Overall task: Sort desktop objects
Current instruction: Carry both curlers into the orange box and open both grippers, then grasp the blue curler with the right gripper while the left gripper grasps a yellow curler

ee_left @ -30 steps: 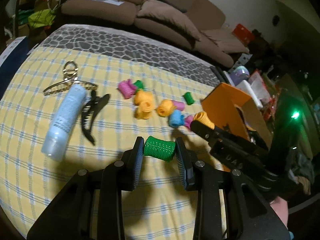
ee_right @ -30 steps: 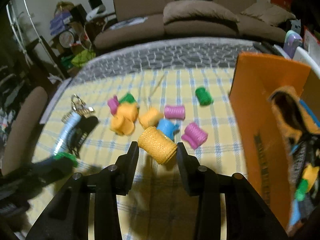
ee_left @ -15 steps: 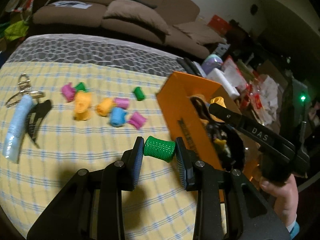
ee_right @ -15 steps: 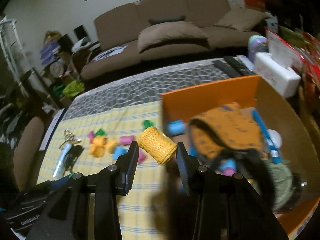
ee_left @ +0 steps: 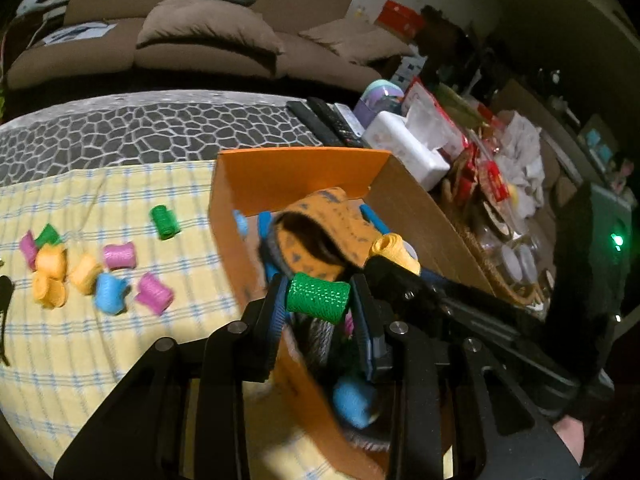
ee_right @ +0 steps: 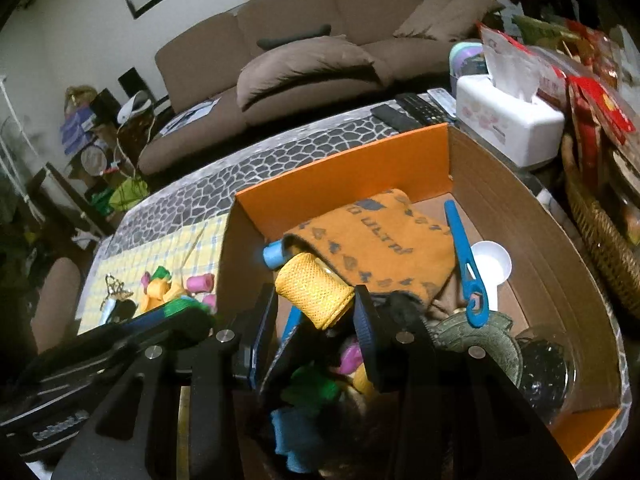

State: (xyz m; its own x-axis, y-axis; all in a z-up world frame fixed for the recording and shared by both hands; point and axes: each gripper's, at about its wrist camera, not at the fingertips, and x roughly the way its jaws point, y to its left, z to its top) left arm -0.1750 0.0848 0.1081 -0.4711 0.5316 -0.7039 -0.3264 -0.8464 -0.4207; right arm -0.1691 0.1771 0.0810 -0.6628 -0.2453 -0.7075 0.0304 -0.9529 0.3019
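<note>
My left tongs [ee_left: 319, 297] clench a green roller [ee_left: 318, 297], my right tongs [ee_right: 315, 295] a yellow roller [ee_right: 313, 289], both over the orange box [ee_right: 340, 176] for dropping in.

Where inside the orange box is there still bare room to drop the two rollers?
Bare cardboard floor shows only in the far corner of the orange box, between the blue clip, the white scoop and the brown side wall. The near end, under both grippers, is crowded with rollers and dark items; the orange cloth covers the middle.
</note>
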